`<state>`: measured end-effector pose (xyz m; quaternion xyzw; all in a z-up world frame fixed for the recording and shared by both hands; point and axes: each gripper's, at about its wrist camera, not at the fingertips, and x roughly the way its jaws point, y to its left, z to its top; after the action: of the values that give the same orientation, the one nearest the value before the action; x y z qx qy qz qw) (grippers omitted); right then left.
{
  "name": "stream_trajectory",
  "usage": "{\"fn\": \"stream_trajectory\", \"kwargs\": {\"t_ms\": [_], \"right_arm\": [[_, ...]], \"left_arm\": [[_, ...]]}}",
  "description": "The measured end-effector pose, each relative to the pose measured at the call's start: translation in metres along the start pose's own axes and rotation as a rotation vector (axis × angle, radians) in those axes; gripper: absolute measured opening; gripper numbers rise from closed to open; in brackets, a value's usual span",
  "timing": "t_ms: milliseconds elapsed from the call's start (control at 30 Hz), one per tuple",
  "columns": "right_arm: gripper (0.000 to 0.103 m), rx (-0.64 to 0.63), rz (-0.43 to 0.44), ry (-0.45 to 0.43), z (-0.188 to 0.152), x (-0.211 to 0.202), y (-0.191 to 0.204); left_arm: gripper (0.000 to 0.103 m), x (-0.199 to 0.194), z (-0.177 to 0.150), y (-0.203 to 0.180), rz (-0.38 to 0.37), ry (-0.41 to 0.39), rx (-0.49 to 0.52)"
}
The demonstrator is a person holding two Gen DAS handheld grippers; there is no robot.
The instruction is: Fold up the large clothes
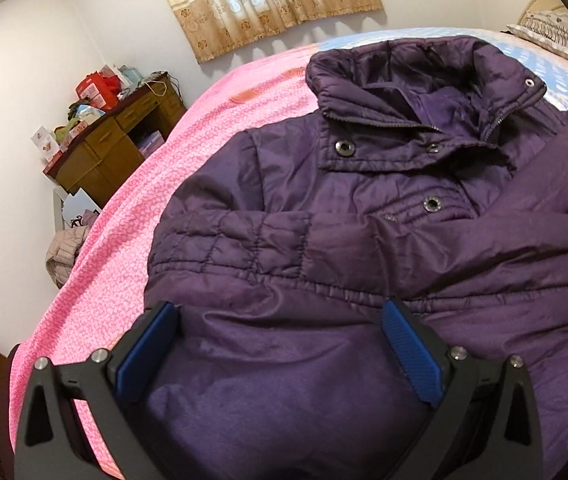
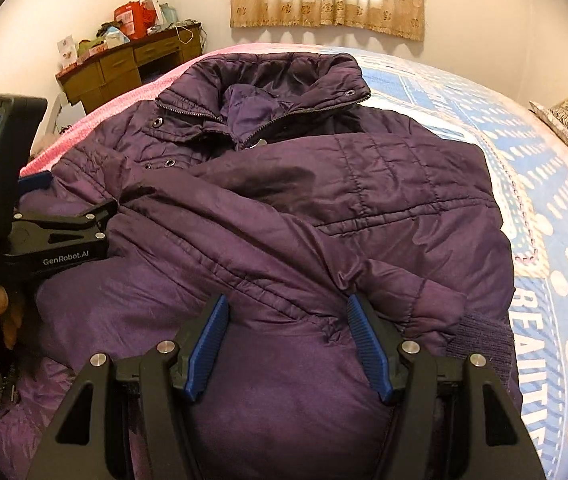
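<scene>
The purple jacket (image 2: 284, 200) lies on the bed (image 2: 543, 240), collar at the top of the frame, hem at the bottom by me. My left gripper (image 1: 280, 356) and right gripper (image 2: 287, 344) are both open over the hem, equally near, holding nothing.

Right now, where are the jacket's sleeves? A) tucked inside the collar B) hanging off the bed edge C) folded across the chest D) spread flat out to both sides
C: both sleeves lie crossed over the front of the purple jacket, one knit cuff resting beside the right gripper.
</scene>
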<state>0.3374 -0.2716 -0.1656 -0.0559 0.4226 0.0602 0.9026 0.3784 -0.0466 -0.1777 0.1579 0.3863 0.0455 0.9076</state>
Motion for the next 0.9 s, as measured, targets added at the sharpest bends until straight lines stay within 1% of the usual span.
{"fn": "stream_trajectory", "kwargs": {"t_ms": [267,467,900], "right_arm": [[0.063,-0.028,-0.035,0.007,0.0002,0.0017,0.0057],[0.063,-0.035,-0.043,0.007,0.0000,0.0018,0.0067],[0.064,-0.020,-0.023,0.004,0.0001,0.0015,0.0041]], "left_arm": [[0.103,0.0000,0.0004,-0.0031,0.017,-0.004,0.014],[0.103,-0.0034,-0.0010,-0.0072,0.023,-0.010,0.018],[0.103,-0.0023,-0.0006,-0.0052,0.021,-0.010,0.016]]}}
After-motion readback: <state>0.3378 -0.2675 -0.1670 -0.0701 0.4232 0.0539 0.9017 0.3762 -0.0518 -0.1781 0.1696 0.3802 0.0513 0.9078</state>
